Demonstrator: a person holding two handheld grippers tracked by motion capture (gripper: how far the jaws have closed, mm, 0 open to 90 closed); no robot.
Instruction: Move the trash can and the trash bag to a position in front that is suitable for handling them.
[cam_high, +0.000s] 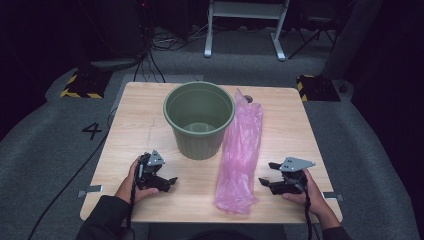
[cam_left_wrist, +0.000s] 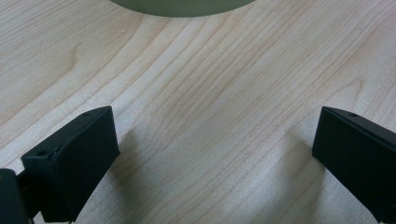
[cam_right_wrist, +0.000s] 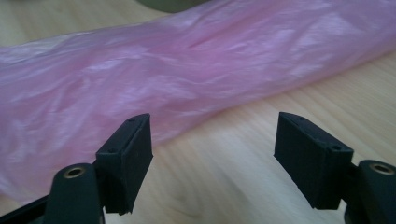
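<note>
The right claw (cam_high: 266, 174) hangs low over the pale wooden worktop (cam_high: 135, 125), jaws apart and empty. Just ahead of its tips lies the long crumpled pink plastic bag (cam_high: 240, 155), not quite touching. Beyond the bag stands the round ribbed green plastic bin (cam_high: 199, 120). The left claw (cam_high: 167, 181) rests wide open, holding nothing, with the bin near in front of it.

Dark sleeves (cam_high: 102, 215); black grippers with grey three-cornered plates (cam_high: 296, 163), trailing cables.
</note>
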